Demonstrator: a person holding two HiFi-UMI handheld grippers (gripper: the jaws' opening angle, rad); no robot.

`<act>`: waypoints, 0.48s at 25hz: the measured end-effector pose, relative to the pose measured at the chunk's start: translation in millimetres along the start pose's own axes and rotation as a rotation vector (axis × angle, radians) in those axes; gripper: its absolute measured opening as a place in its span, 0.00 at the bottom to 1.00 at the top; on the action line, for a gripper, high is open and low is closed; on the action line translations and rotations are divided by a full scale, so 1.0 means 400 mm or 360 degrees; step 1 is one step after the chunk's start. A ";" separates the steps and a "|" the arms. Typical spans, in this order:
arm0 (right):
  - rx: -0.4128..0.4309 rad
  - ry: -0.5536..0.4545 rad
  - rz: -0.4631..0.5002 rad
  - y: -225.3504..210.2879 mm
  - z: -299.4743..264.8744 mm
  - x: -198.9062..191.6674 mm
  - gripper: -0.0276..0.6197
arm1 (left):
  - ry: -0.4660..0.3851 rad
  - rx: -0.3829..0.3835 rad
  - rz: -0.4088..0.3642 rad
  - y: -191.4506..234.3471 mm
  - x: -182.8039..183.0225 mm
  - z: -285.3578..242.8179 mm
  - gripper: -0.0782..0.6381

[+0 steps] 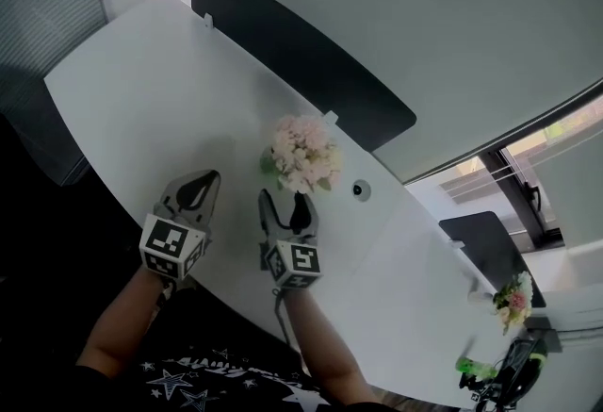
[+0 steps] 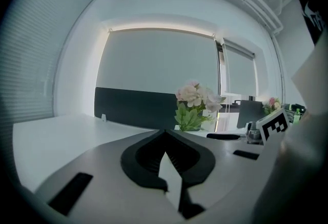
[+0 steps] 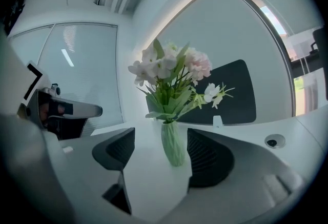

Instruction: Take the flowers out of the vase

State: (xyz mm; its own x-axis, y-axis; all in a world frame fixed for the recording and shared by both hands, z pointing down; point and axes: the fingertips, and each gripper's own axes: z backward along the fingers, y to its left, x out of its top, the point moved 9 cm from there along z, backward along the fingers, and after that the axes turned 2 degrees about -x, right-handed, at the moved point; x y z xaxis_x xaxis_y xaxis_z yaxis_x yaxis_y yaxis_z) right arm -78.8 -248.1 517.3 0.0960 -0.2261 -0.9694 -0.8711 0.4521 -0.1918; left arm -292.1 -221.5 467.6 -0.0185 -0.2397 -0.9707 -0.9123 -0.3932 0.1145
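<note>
A bunch of pale pink and white flowers (image 1: 301, 154) stands in a ribbed green vase (image 3: 173, 145) on the white table (image 1: 141, 90). In the head view the blooms hide the vase. My right gripper (image 1: 284, 199) is just in front of it, open wide. In the right gripper view (image 3: 161, 136) the vase stands between the two fingertips, with a gap on each side. My left gripper (image 1: 211, 178) hovers over the table to the left, shut on nothing. From the left gripper view (image 2: 165, 133) the flowers (image 2: 197, 99) show ahead and slightly right.
A dark partition panel (image 1: 301, 61) runs along the table's far edge behind the flowers. A round grommet (image 1: 361, 190) sits in the tabletop to the right of the vase. A second small bouquet (image 1: 513, 297) and a black chair (image 1: 490, 245) are at the far right.
</note>
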 end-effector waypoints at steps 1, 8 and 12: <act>-0.0007 -0.0006 0.0001 0.002 -0.013 -0.002 0.52 | 0.0002 -0.0012 0.0002 0.009 0.001 -0.008 0.12; -0.0061 -0.0002 -0.0034 -0.001 -0.088 -0.011 0.52 | 0.0027 -0.0084 0.0001 0.051 0.001 -0.055 0.12; -0.0073 -0.0036 -0.0051 -0.015 -0.119 -0.016 0.52 | 0.0046 -0.0124 -0.0003 0.058 -0.013 -0.075 0.12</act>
State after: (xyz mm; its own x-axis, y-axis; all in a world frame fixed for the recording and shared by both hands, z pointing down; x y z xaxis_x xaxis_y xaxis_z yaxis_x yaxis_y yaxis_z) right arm -97.0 -290.5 531.9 0.1344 -0.2200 -0.9662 -0.8886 0.4048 -0.2158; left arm -301.1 -256.0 481.6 -0.0039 -0.2637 -0.9646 -0.8778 -0.4611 0.1296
